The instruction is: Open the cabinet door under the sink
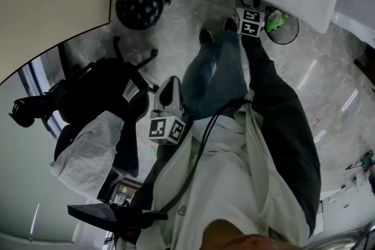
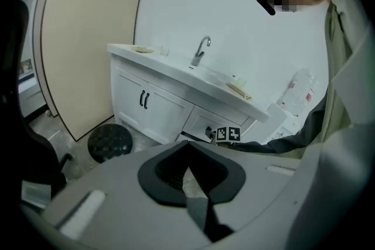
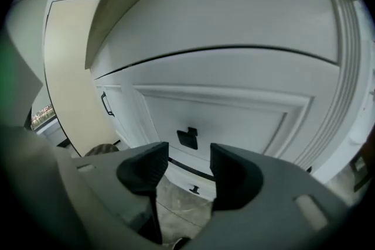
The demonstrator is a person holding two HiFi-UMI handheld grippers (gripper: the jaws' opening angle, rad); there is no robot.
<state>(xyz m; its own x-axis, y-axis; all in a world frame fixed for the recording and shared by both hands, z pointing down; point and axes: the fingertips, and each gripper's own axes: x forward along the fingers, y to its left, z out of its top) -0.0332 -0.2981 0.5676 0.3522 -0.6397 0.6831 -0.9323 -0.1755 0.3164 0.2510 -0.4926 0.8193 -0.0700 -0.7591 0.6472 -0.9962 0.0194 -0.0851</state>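
Observation:
The white vanity cabinet [image 2: 158, 108] stands under a counter with a sink and a chrome faucet [image 2: 200, 51]. My right gripper [image 3: 188, 164] is open and empty, close in front of a white cabinet panel [image 3: 234, 120]. That panel's small black handle [image 3: 187, 137] shows just beyond the gap between the jaws, not touched. The right gripper's marker cube [image 1: 249, 20] sits at the counter's edge in the head view, with the jaws hidden beyond it. My left gripper [image 2: 187, 168] is shut on nothing and hangs back by the person's waist [image 1: 171, 91], pointing towards the cabinet.
A black round bin [image 1: 139, 6] stands on the marble floor left of the cabinet. A black office chair [image 1: 99, 102] with a striped cloth [image 1: 88, 152] is at the left. Two black door handles [image 2: 143, 100] are on the left doors. A beige wall panel [image 2: 88, 38] stands beyond.

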